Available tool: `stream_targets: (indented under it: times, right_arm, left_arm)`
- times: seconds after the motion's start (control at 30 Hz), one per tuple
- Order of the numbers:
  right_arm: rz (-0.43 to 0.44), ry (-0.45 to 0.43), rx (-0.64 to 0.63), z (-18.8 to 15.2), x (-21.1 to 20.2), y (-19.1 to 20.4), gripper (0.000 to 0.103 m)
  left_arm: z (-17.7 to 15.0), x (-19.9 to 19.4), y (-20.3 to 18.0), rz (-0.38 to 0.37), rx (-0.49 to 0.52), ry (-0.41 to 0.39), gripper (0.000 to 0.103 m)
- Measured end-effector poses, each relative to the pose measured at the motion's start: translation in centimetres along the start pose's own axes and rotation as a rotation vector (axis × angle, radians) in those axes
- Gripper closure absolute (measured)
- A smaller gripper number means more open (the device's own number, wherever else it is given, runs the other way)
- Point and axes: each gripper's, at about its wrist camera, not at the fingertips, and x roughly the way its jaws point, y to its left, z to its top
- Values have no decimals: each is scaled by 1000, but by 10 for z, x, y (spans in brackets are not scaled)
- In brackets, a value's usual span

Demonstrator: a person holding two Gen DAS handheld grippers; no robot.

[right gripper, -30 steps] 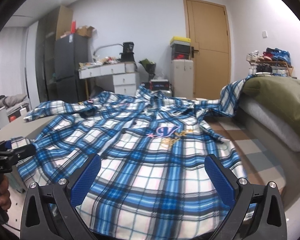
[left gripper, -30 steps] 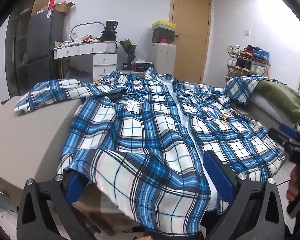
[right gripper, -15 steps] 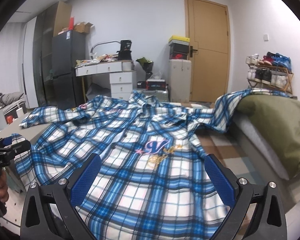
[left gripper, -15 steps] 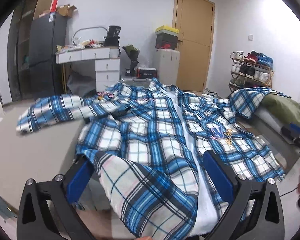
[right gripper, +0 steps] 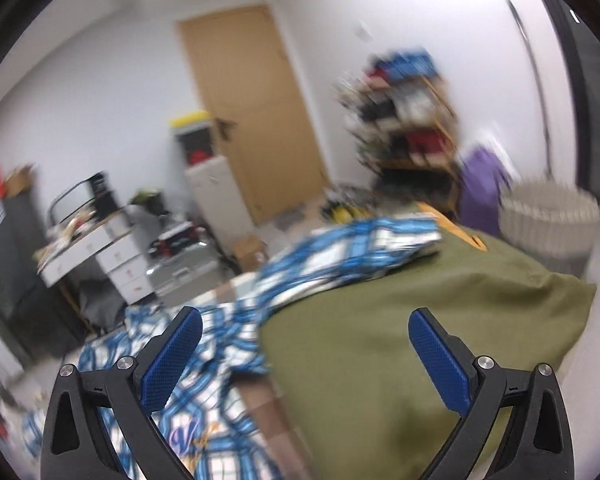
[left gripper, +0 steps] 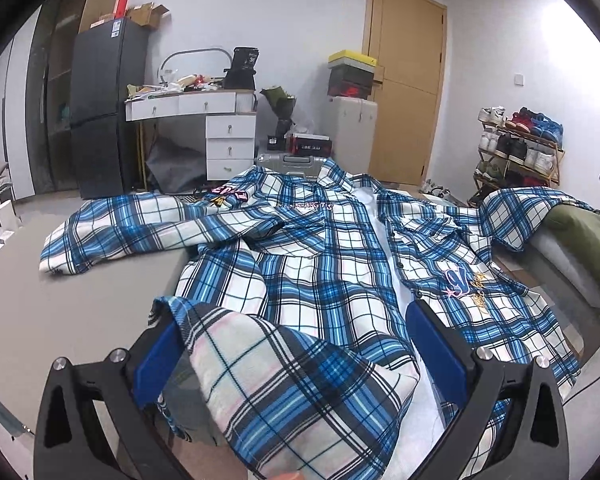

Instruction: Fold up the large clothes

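Shirt lay on the table, hem lifted between the spread left claw; the right claw (empty, apart) had swung toward the sleeve at 12 o'clock.

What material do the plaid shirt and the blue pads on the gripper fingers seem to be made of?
Plaid shirt: woven fabric, probably cotton flannel, matte; it drapes and wrinkles softly, with an embroidered emblem on the chest. Blue pads on the left gripper: probably rubber or soft plastic, matte, with a fine grid texture.
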Motion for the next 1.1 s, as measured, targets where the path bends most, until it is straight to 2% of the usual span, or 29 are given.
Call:
stream_targets:
  times: [0.03, 0.07, 0.2, 0.33, 0.4, 0.43, 0.47, 0.57, 0.63, 0.77, 0.93, 1.03, 1.1]
  right_arm:
    - [9, 18, 33, 8, 11, -9, 10]
    - [4, 42, 75, 18, 25, -19, 12]
    - [-28, 126, 222, 36, 71, -53, 11]
    - [-105, 158, 245, 47, 101, -63, 13]
    - [-165, 158, 211, 55, 110, -54, 40]
    - [-179, 173, 192, 57, 113, -47, 87]
    - [-179, 181, 190, 59, 114, -41, 98]
    - [-118, 63, 103, 69, 94, -1, 98]
    - [-80, -32, -18, 71, 72, 48, 98]
    - [30, -100, -187, 60, 52, 150, 98]
    - [246, -43, -289, 19, 61, 265, 98]
    - [372, 25, -365, -26, 77, 339, 98]
    - [487, 111, -421, -69, 90, 393, 97]
  left_arm:
    - [-1, 0, 0, 4, 2, 0, 1]
    - [-2, 0, 0, 6, 6, 2, 1]
    - [-7, 1, 1, 10, 14, 3, 1]
    - [-12, 4, 6, 20, 15, 2, 1]
    - [-13, 4, 10, 24, 11, 2, 1]
    - [-14, 4, 12, 30, 8, 2, 1]
    - [-15, 4, 14, 39, 5, 4, 1]
    - [-21, 3, 22, 59, 3, 1, 1]
    - [-26, 4, 27, 63, 6, 4, 1]
    - [-35, -1, 32, 37, 5, -18, 1]
    - [-38, -18, 40, -60, -61, -69, 1]
    - [-41, -25, 46, -96, -90, -90, 1]
    - [-43, -26, 49, -91, -93, -93, 1]
